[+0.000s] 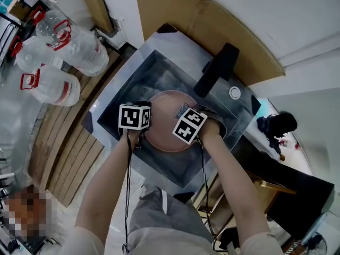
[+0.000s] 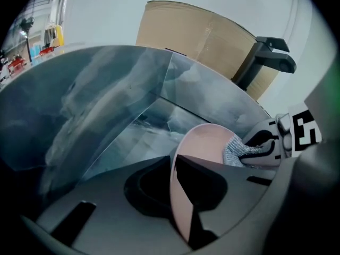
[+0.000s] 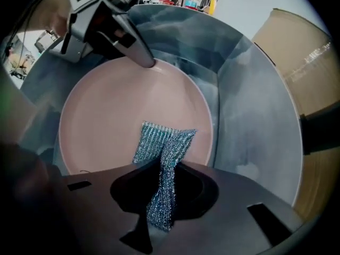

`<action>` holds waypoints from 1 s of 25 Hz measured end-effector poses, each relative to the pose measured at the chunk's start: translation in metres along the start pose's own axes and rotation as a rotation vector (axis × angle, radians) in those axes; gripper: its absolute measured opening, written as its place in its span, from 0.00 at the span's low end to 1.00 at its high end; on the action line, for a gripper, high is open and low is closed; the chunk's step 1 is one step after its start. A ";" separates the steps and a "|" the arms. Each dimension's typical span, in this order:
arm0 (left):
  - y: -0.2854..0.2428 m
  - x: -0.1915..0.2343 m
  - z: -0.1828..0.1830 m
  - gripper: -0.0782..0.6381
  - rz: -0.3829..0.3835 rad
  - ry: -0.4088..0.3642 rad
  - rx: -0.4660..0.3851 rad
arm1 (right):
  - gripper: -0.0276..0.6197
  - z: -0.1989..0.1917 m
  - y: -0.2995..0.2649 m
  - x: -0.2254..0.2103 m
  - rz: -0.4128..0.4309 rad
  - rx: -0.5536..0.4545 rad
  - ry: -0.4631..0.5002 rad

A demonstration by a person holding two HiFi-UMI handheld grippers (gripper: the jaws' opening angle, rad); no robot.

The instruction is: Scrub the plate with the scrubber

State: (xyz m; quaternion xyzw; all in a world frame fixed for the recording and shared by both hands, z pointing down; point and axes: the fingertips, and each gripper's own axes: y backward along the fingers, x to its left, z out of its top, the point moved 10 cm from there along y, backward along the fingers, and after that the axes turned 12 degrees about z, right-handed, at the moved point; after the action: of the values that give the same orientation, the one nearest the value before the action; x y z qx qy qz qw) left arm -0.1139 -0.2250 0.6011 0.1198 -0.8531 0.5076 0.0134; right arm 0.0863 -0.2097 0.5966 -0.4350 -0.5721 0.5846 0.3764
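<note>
While plate (image 1: 166, 109) sits inside sink (image 1: 150, 70), I see left gripper (image 2: 175, 191) jaws narrow, clamping plate rim; right gripper (image 3: 159, 198) pinching scrubber (image 3: 162, 142), scrubber end against plate face, mid-sink.

Both bare forearms rise from 6 o'clock in the head view and converge, the left forearm (image 1: 106, 179) angling toward 1 o'clock and the right forearm (image 1: 229, 179) toward 11 o'clock. The left gripper (image 2: 176, 195) has its jaws clamped on the rim of the plate (image 2: 204, 142) at the plate's 9 o'clock edge. The right gripper (image 3: 162, 195) pinches the scrubber (image 3: 166, 142), its jaws pointing toward 10 o'clock.
</note>
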 end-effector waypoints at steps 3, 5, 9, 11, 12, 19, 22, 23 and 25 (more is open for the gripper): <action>0.001 -0.001 -0.001 0.18 0.009 0.017 0.004 | 0.19 0.003 0.000 0.032 0.083 -0.042 0.017; 0.001 -0.001 -0.002 0.18 0.011 0.045 0.006 | 0.19 0.012 -0.001 0.053 0.128 -0.118 0.017; 0.004 -0.003 -0.003 0.19 0.034 0.041 0.001 | 0.19 0.037 0.002 0.076 0.188 -0.322 -0.048; 0.010 -0.005 -0.001 0.24 0.036 0.055 -0.029 | 0.20 0.043 0.008 0.078 0.197 -0.429 -0.119; 0.014 -0.006 0.001 0.27 0.030 0.072 -0.053 | 0.20 0.044 0.014 0.078 0.198 -0.482 -0.163; 0.064 -0.009 0.007 0.30 -0.043 0.143 -0.176 | 0.20 0.019 0.078 0.077 -0.119 -0.615 -0.250; 0.101 -0.009 0.015 0.24 -0.061 0.169 -0.256 | 0.20 0.008 0.123 0.081 -0.190 -0.748 -0.304; 0.115 -0.010 0.018 0.22 -0.061 0.168 -0.288 | 0.20 0.004 0.140 0.082 -0.199 -0.802 -0.329; 0.142 -0.014 0.025 0.20 -0.059 0.146 -0.345 | 0.20 -0.002 0.173 0.087 -0.210 -0.913 -0.380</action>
State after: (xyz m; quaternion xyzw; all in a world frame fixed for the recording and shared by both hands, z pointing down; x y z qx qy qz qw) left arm -0.1292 -0.1796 0.4643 0.1034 -0.9204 0.3605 0.1106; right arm 0.0691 -0.1384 0.4175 -0.3814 -0.8685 0.3025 0.0936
